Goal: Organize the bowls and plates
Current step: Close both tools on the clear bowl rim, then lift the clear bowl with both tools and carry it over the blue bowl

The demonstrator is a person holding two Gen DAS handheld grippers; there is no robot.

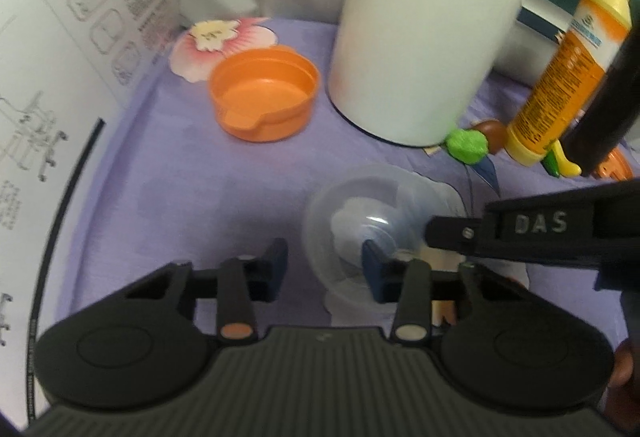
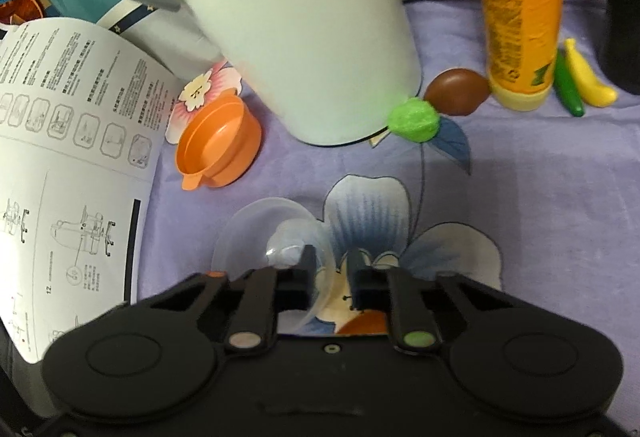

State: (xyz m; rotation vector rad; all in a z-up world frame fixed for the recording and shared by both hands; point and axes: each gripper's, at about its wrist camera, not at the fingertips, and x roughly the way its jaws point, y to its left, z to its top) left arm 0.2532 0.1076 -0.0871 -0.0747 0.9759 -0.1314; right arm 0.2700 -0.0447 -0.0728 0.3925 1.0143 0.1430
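A clear plastic bowl [image 1: 372, 213] lies tilted on the purple floral cloth; it also shows in the right wrist view [image 2: 260, 237]. My right gripper [image 2: 330, 269] has its two fingers on either side of the bowl's rim, inner finger inside the bowl, closed on the wall. It reaches in from the right in the left wrist view [image 1: 436, 233]. My left gripper [image 1: 324, 261] is open, its right finger against the bowl. An orange bowl [image 1: 264, 93] with a small tab handle sits upright farther back; in the right wrist view [image 2: 218, 149] it looks tilted.
A tall white jug [image 1: 432, 29] stands behind the bowls. An orange-yellow bottle [image 1: 568, 65], a green ball [image 1: 466, 145], a brown toy [image 2: 456, 91], and toy banana and pepper [image 2: 588, 81] lie right. An instruction sheet [image 1: 60, 57] rises on the left.
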